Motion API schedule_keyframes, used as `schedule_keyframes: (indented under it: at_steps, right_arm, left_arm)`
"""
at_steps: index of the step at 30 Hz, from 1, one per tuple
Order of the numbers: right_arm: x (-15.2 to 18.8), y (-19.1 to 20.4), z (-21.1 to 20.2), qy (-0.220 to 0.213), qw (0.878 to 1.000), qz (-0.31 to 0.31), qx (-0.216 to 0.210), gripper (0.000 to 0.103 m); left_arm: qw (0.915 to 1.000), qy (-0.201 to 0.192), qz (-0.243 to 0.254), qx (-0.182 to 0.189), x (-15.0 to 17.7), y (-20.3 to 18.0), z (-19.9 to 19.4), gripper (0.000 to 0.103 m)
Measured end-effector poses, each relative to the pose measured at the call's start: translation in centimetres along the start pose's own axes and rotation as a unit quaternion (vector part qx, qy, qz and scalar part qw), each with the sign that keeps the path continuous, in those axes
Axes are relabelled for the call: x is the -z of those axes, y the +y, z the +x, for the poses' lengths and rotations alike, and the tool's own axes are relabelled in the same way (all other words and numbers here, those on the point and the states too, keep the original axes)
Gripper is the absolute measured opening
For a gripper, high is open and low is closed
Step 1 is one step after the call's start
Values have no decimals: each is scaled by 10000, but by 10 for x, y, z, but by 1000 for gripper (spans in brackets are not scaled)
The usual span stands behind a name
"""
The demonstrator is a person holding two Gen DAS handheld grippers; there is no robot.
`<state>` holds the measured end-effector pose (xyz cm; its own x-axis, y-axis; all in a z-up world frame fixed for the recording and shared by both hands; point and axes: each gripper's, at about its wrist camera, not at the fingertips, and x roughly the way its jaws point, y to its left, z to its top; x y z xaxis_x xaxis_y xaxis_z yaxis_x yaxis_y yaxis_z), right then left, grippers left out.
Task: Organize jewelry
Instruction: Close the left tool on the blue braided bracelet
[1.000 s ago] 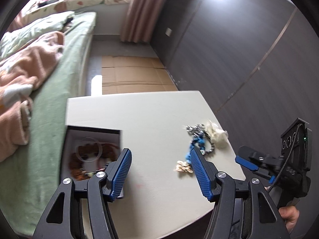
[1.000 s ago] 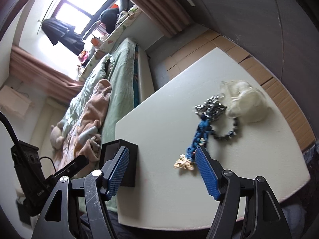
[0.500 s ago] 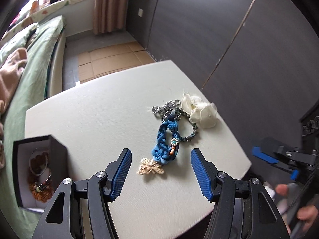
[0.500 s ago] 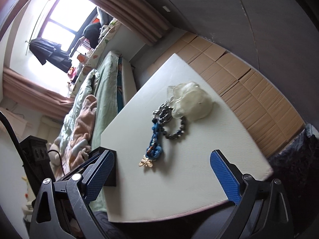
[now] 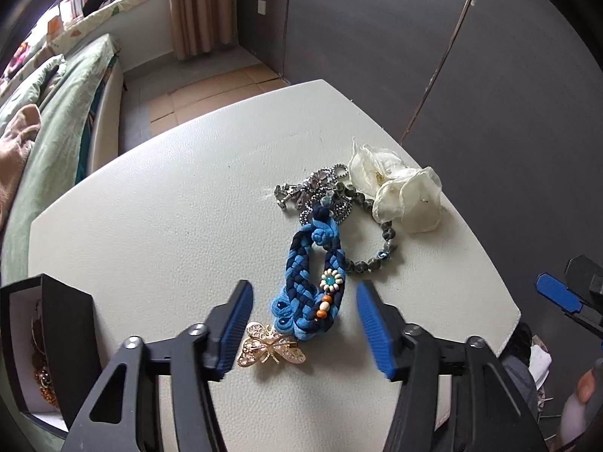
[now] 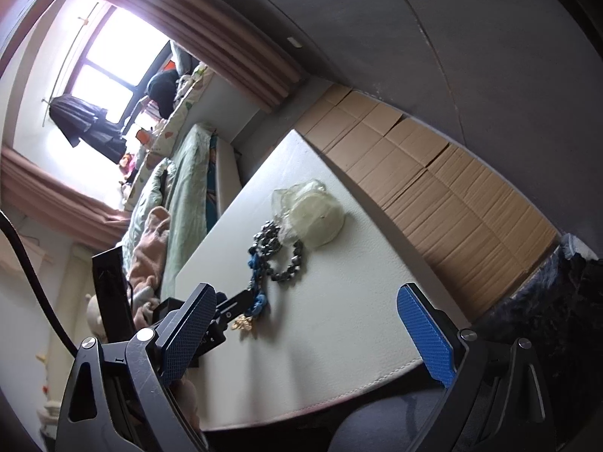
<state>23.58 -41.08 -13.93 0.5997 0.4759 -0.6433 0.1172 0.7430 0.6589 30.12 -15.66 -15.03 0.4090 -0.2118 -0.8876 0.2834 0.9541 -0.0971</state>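
Observation:
A pile of jewelry lies on the white table [image 5: 158, 226]: a blue braided bracelet [image 5: 312, 286], a gold butterfly brooch [image 5: 271, 350], a dark bead bracelet [image 5: 373, 260], a silver chain [image 5: 312, 188] and a cream fabric flower [image 5: 403, 196]. My left gripper [image 5: 303, 326] is open, low over the table, its fingers on either side of the blue bracelet's near end. A black jewelry box [image 5: 41, 350] at far left holds brown and gold pieces. My right gripper [image 6: 320, 335] is open and empty at the table's near edge; the pile [image 6: 279, 256] lies ahead of it.
A bed with green bedding [image 5: 56, 113] runs along the table's left side. Dark wardrobe panels [image 5: 452, 56] stand behind and to the right. Cardboard sheets [image 6: 433, 188] cover the floor beyond the table. The right gripper's fingers [image 5: 554, 293] show at the right edge of the left wrist view.
My left gripper has swung right from over the box and closed in on the blue bracelet. My right gripper has opened wider and pulled back toward the table's edge.

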Motion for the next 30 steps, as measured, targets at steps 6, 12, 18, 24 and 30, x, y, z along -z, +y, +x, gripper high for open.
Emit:
schedule_keyframes:
  at_steps: [6,12,18,24,30]
  right_arm:
    - [0,-6,3,-58,9997,68,211,98]
    - [-1,-2,8,-27,9996,67,287,98]
    - [-8,2,16,112,9995,106,272,97]
    - [-18,16,29,232,9993,-28,305,87]
    - [-22,18,28,188,9990,-4,410,87]
  left_arm:
    - [9999,-66,-38,100,-2,7,1,4]
    - [9986,-343,-226,334,-3,19,-17,0]
    - [9955,-557,-425,634,-4,33,-34,0]
    - [9929,-481,-388,1019,-3,26,-33,0]
    - [9969,-137,-290,722,2,18,-17,3]
